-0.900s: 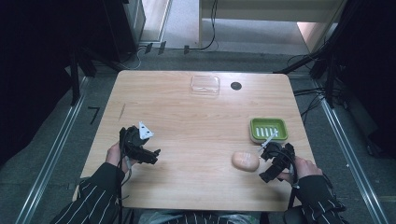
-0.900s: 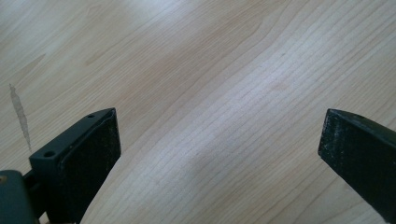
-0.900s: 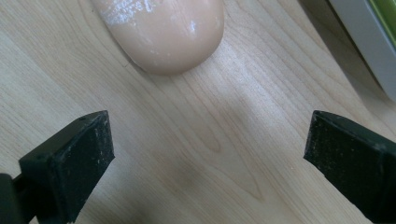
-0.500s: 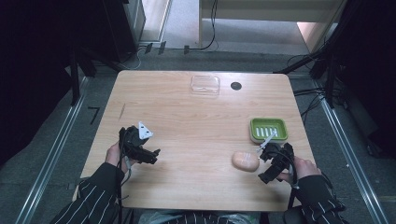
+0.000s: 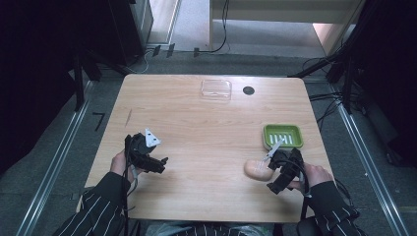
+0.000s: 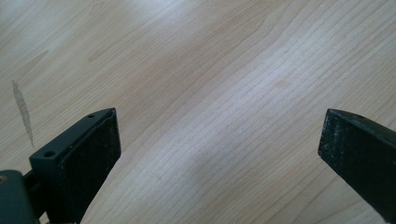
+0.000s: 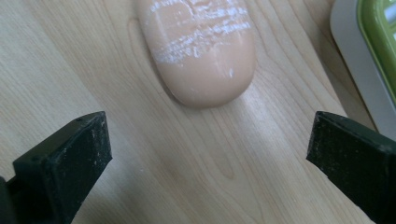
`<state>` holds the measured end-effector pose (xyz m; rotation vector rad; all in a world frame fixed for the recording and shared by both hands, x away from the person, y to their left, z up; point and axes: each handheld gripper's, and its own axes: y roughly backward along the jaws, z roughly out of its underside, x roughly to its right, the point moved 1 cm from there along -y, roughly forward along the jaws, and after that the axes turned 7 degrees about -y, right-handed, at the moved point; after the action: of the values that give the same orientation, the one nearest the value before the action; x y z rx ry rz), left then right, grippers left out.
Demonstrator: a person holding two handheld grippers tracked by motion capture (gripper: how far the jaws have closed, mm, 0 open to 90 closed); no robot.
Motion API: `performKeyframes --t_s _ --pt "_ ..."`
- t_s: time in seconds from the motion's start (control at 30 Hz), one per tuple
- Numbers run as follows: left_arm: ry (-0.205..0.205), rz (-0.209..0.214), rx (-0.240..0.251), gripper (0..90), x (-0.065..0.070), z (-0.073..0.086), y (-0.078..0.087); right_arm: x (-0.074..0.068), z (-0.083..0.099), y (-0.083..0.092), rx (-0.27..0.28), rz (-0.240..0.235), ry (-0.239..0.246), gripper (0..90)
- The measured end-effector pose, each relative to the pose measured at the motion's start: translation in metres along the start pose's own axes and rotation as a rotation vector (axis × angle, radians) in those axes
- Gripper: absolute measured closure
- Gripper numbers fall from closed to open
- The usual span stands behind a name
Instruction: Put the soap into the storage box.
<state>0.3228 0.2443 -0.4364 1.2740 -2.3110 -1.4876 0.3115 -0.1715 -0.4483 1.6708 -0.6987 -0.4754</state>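
A peach-coloured bar of soap lies on the wooden table, with white scuffs on its top. A green ribbed soap dish stands just behind it to the right. My right gripper is open wide just right of the soap. The soap's near end lies ahead of its jaws, not between them. At the table's front left my left gripper is open over bare wood with nothing between its jaws.
A clear plastic lid lies at the table's far edge, with a small black round hole beside it. A faint grey mark streaks the wood left of the left gripper. Striped sleeves reach in from the near edge.
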Motion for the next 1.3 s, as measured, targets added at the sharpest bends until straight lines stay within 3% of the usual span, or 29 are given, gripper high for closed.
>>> performKeyframes --t_s 0.43,0.53,1.3 --pt "-0.006 0.0 -0.008 0.0 0.0 -0.001 0.0 -0.003 -0.009 0.0 -0.011 0.012 0.021 0.0" --pt "0.0 0.001 -0.004 0.0 0.001 -0.001 -0.001 -0.002 -0.014 0.0 -0.007 0.025 0.044 0.0" --pt "0.004 0.002 -0.005 0.0 0.0 0.0 -0.002 -0.002 -0.036 -0.009 -0.014 -0.017 0.118 0.0"
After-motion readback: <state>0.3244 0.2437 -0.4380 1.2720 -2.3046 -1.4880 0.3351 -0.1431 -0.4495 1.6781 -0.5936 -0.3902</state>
